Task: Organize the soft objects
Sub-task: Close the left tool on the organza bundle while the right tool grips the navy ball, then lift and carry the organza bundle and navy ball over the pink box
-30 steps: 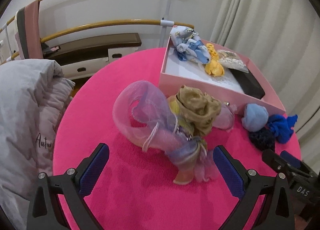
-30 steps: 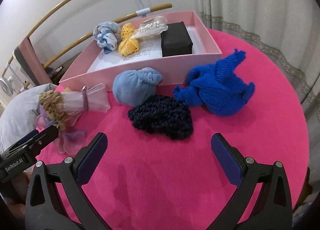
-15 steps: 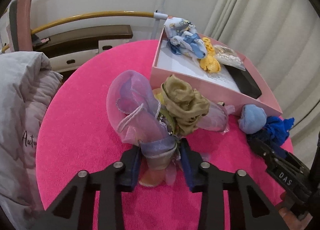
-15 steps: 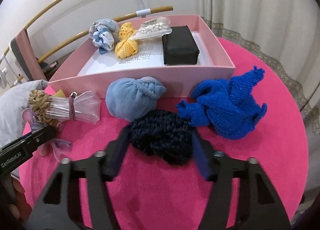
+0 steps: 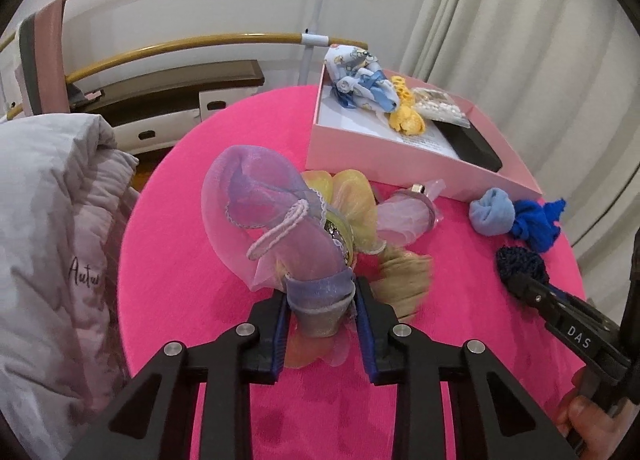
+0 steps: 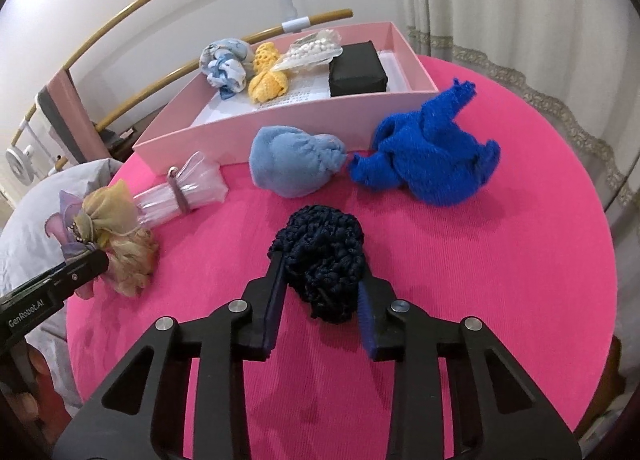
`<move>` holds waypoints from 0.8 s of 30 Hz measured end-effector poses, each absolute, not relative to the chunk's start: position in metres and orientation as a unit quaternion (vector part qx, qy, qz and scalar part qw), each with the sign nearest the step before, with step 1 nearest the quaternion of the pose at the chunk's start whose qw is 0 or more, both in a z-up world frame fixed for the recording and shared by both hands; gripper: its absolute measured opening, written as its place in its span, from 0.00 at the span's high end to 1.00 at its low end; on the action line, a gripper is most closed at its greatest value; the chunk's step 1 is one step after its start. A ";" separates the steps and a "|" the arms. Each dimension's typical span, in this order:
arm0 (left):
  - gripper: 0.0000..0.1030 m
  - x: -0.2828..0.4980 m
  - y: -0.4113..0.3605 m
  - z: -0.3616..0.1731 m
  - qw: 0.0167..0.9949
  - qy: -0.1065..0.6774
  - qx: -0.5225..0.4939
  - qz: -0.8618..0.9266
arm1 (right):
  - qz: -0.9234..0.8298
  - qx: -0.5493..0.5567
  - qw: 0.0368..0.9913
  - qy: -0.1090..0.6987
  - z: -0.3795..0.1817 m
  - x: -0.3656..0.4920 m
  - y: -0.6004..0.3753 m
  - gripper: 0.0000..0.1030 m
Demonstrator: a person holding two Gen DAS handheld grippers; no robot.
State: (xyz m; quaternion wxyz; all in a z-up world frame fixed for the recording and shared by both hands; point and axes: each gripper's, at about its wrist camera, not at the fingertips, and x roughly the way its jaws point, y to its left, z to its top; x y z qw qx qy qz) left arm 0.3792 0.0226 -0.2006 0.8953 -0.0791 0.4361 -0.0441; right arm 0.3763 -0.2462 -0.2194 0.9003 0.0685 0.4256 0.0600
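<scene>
left fingers (image 5: 282,324) pinch the organza bundle (image 5: 276,227); right fingers (image 6: 276,300) pinch the navy scrunchie (image 6: 324,260).

blurred: tan scrunchie (image 5: 404,280) | cut off: grey quilt (image 5: 48,260)

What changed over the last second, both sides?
Both hand-held grippers went from wide open to shut: left on the sheer purple scarf bundle, right on the navy knit piece, each now lifted toward its camera. The blue knit, light blue ball and pink box stayed put.
</scene>
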 end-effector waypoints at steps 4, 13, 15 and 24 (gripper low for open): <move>0.75 0.359 0.024 -0.187 0.902 0.424 -0.073 -0.038 | 0.067 0.069 0.901 0.423 -0.216 0.362 -0.245 0.72; 0.75 0.318 0.022 -0.160 0.914 0.398 -0.065 -0.040 | 0.078 0.060 0.908 0.408 -0.201 0.339 -0.237 0.73; 0.75 0.311 0.022 -0.156 0.916 0.394 -0.062 -0.041 | 0.080 0.058 0.910 0.404 -0.196 0.335 -0.234 0.73; 0.75 0.276 0.015 -0.130 0.927 0.372 -0.042 -0.038 | 0.090 0.045 0.923 0.372 -0.167 0.312 -0.223 0.73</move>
